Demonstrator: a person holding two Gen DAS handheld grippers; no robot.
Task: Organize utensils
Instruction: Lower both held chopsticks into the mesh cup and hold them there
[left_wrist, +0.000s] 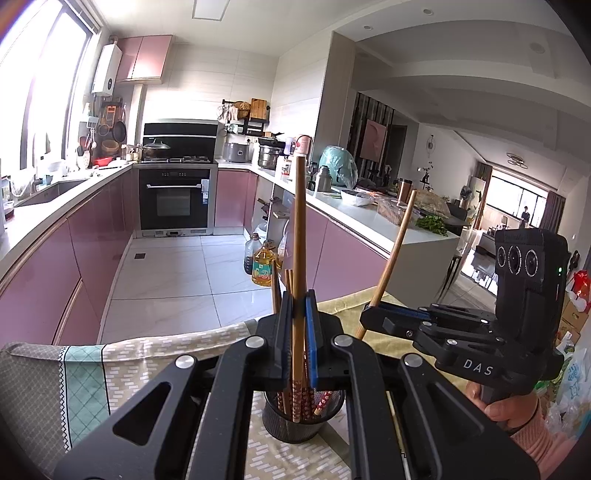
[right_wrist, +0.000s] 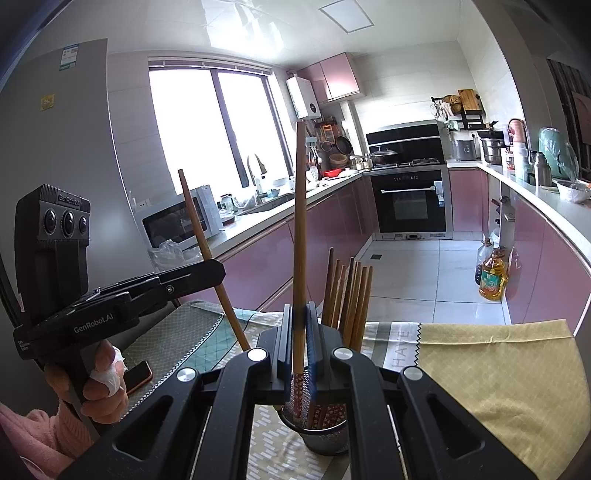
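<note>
Over the mesh cup: two sets of tongs are held above a black mesh cup (left_wrist: 303, 417) standing on the cloth-covered counter (left_wrist: 147, 354).
Left tongs: the left tongs (left_wrist: 298, 314) are closed on one wooden chopstick (left_wrist: 300, 236), held nearly upright with its patterned lower end inside the cup.
Right tongs: the right tongs (right_wrist: 300, 325) are likewise clamped on a second chopstick (right_wrist: 300, 229), also upright, its lower end reaching into the cup's mouth.
Cup contents: several more chopsticks (right_wrist: 351, 299) are already stood in the cup, plain ends up and patterned ends down.
Done: most of the chopsticks seen appear to be gathered in the cup.
Left to do: the two gripped sticks are judged still to need releasing into the cup.
Loose utensils: none can be made out on the counter, though much of it is hidden by the tongs.
Nearby: a phone (right_wrist: 138, 376) lies on the cloth.
</note>
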